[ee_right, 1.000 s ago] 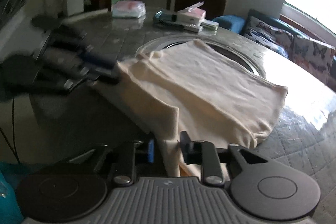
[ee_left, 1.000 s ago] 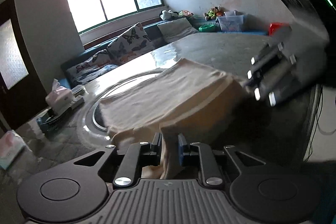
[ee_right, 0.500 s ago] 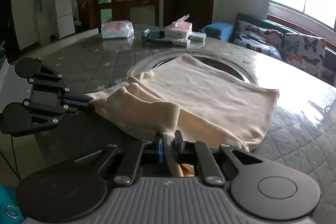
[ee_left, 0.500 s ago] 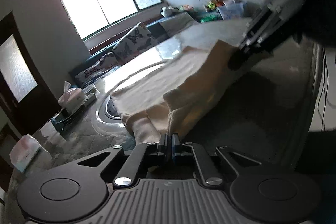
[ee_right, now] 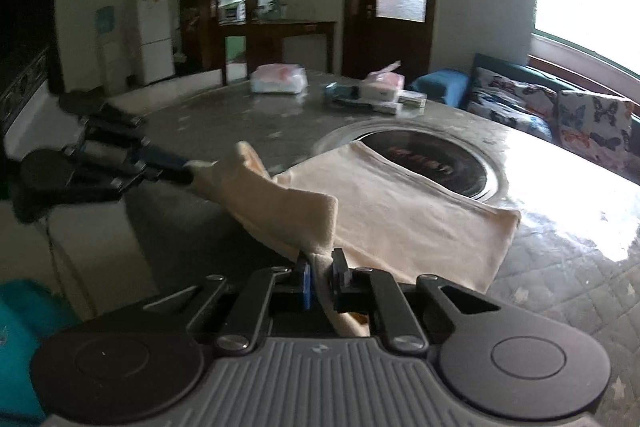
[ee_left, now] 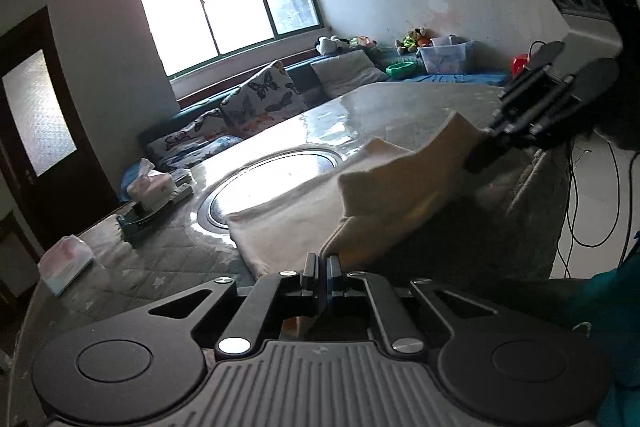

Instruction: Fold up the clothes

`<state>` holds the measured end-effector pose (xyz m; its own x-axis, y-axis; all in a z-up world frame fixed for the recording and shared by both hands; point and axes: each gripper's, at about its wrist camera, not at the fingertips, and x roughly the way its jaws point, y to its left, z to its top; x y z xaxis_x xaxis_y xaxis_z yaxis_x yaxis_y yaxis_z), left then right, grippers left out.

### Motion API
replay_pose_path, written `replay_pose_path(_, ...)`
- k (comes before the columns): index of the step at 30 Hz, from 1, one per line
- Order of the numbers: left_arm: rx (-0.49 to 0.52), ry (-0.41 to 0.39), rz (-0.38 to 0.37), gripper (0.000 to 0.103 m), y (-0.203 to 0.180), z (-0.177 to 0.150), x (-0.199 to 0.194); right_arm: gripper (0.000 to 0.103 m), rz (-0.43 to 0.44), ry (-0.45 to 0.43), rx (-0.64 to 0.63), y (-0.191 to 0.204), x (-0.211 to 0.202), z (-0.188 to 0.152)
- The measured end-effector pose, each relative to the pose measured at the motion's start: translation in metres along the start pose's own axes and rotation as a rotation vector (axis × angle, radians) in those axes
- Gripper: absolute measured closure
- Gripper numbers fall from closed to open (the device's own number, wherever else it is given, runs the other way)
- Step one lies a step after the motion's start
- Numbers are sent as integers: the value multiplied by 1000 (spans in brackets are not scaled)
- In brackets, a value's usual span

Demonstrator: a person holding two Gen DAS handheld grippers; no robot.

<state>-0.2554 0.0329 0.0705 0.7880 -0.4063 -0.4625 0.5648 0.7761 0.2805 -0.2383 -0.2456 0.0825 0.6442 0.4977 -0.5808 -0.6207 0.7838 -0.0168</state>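
Note:
A cream garment point(ee_left: 304, 223) lies on the grey quilted table point(ee_left: 152, 267), partly over the round inset in the middle. It also shows in the right wrist view point(ee_right: 400, 215). My left gripper point(ee_left: 322, 269) is shut on the garment's near edge. My right gripper point(ee_right: 320, 269) is shut on the same near edge further along. Both hold that edge lifted above the table, and the raised cloth sags between them. Each gripper shows in the other's view: the right one point(ee_left: 486, 143) at the upper right, the left one point(ee_right: 186, 171) at the left.
Tissue packs point(ee_left: 66, 263) and a tissue box on a tray point(ee_left: 150, 187) sit at the table's far side, also in the right wrist view point(ee_right: 278, 79). A sofa with butterfly cushions point(ee_left: 260, 99) runs under the window. Cables point(ee_left: 588, 211) hang beyond the table edge.
Both grippers closed on the near edge and lifted it off the table. The edge has risen and moved toward the far side, starting to fold over the rest of the garment.

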Motion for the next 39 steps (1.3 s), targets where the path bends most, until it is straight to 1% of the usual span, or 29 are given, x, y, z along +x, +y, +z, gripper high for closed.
replay_pose_path(4, -30, -20, 23, 99, 3, 8, 4, 95, -4, -5, -5, 8, -6, -1)
replay_pose_path(8, -55, -54, 40, 99, 13, 25, 17, 95, -31, -29, 19, -7, -5, 15)
replay_pose_path(12, -61, -75, 77, 99, 28, 48, 48, 95, -57, -33, 34, -32, 6, 37)
replay_pose_path(14, -66, -70, 93, 99, 35, 58, 70, 95, -76, -23, 32, -48, 20, 50)
replay_pose_path(18, -88, -23, 122, 99, 54, 75, 130, 95, -115, 8, 41, -85, 56, 73)
replay_pose_path(21, -111, 39, 149, 99, 66, 80, 179, 95, -142, 46, 59, -113, 92, 85)
replay_pose_path(24, -154, 109, 161, 99, 73, 76, 218, 94, -167, 80, 113, -133, 128, 85)
replay_pose_path(26, -170, 161, 179, 98, 73, 69, 238, 91, -191, 106, 156, -145, 157, 76)
replay_pose_path(27, -172, 181, 185, 98, 72, 65, 245, 89, -204, 113, 174, -148, 165, 71)
replay_pose_path(28, -169, 194, 190, 96, 70, 62, 249, 89, -220, 125, 192, -151, 174, 65)
replay_pose_path(29, -164, 200, 196, 95, 70, 59, 250, 86, -233, 132, 209, -153, 179, 58)
replay_pose_path(30, -157, 199, 202, 93, 69, 59, 249, 83, -241, 129, 228, -156, 179, 53)
replay_pose_path(31, -150, 198, 208, 91, 68, 58, 247, 83, -248, 123, 246, -159, 177, 49)
replay_pose_path(33, -151, 193, 217, 91, 69, 57, 243, 83, -262, 97, 272, -163, 163, 45)
replay_pose_path(35, -196, 181, 216, 91, 72, 60, 233, 82, -260, 75, 287, -163, 147, 42)
replay_pose_path(36, -218, 174, 209, 91, 73, 62, 228, 82, -259, 64, 295, -163, 139, 41)
replay_pose_path(37, -236, 164, 189, 91, 73, 63, 222, 82, -258, 55, 299, -163, 132, 40)
replay_pose_path(39, -260, 147, 137, 91, 70, 64, 212, 82, -249, 65, 290, -157, 124, 33)
